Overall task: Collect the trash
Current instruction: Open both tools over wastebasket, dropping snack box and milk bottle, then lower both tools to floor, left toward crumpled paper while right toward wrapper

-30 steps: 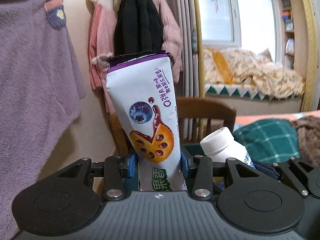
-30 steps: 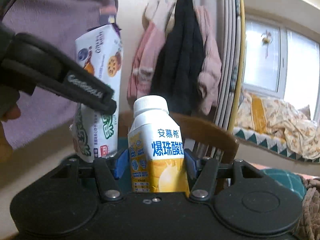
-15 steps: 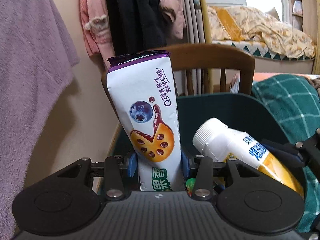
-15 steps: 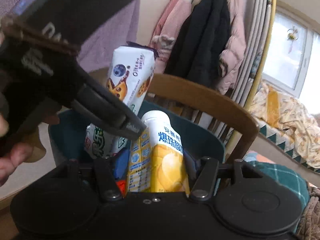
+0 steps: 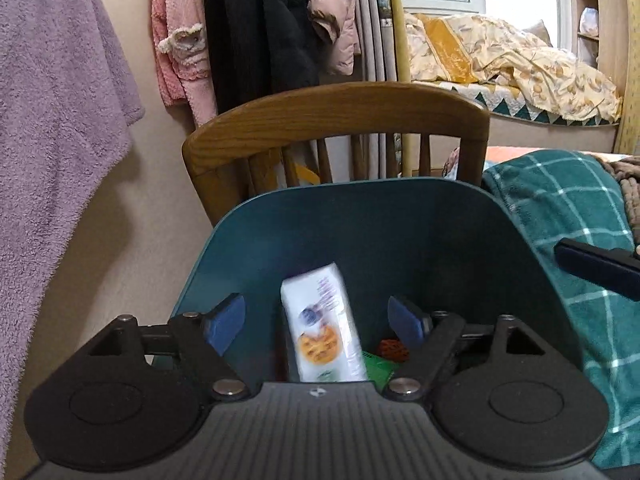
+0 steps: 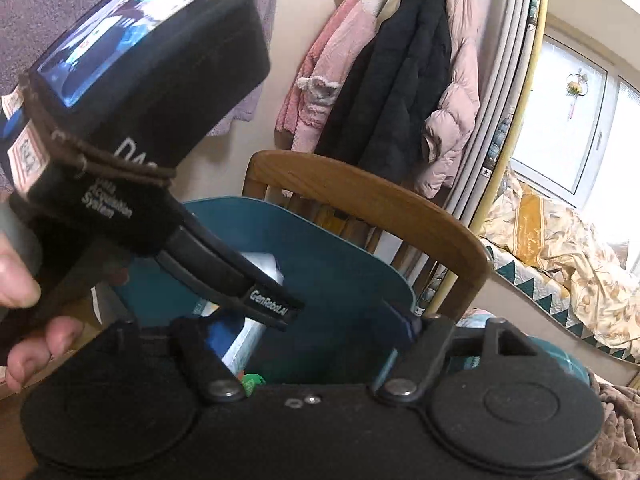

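Both tools hang over the rim of the teal bin [image 5: 400,216], which stands against a wooden chair [image 5: 336,108]. The left tool [image 5: 318,318] is spreading its jaws; the white snack wrapper [image 5: 322,328] sits loose between the blue pads [image 5: 224,322], touching neither, blurred and tilted inside the bin. The right tool [image 6: 312,332] is opening too, with nothing gripped; only bin wall shows between its fingers. The wrapper [image 6: 250,332] shows there behind the left tool's arm. A hand [image 6: 24,300] holds the left tool's handle.
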